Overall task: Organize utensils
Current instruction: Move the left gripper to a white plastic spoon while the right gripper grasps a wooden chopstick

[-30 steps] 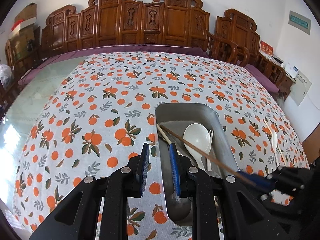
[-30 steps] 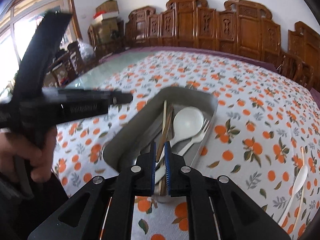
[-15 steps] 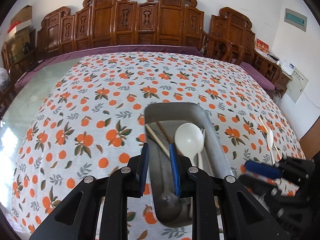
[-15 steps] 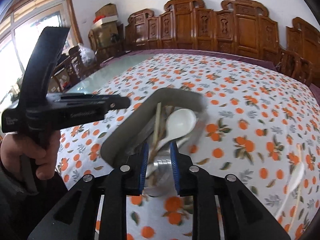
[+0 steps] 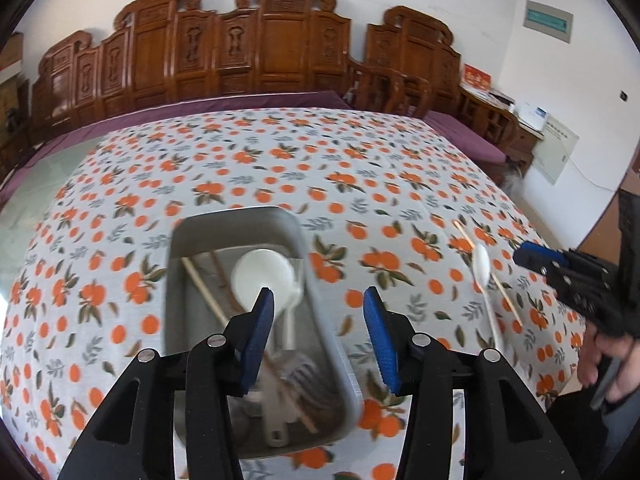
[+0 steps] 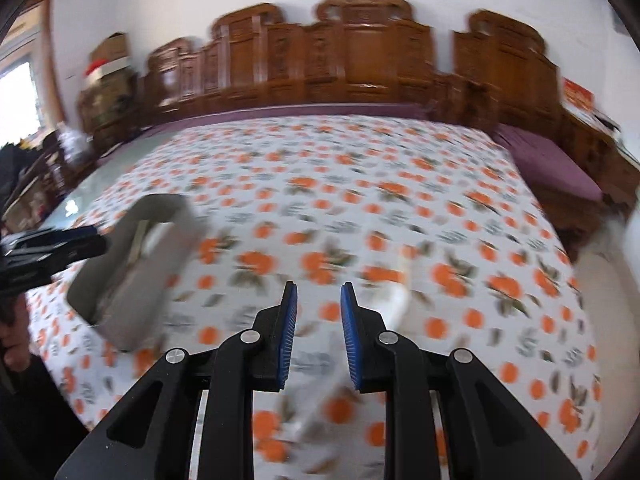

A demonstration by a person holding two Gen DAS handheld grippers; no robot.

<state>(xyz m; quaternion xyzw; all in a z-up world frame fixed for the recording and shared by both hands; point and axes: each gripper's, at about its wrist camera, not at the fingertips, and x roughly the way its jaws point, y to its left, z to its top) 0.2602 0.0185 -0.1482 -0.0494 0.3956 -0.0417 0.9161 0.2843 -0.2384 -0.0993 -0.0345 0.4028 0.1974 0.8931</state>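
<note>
A grey metal tray (image 5: 328, 340) lies on the orange-print tablecloth (image 5: 280, 168) and holds a white spoon (image 5: 262, 276), wooden chopsticks (image 5: 206, 292) and more utensils. My left gripper (image 5: 318, 338) is open and empty, just above the tray's right rim. A second white spoon (image 5: 482, 272) and a chopstick (image 5: 508, 296) lie on the cloth to the right. My right gripper (image 6: 318, 334) is open and empty, over the cloth beside that blurred white spoon (image 6: 398, 300). The tray also shows in the right wrist view (image 6: 132, 280), at the left. The right gripper also shows in the left wrist view (image 5: 560, 272).
Carved wooden chairs (image 5: 272, 48) line the far side of the table. A bare glass strip (image 5: 44, 176) of the tabletop shows at the left. A purple cushion (image 6: 552, 164) sits at the right. Boxes (image 6: 108, 60) stand at the back left.
The right gripper let the chopstick go into the tray, opened and swung right toward the loose spoon. The left gripper opened wide and shifted right over the tray's rim.
</note>
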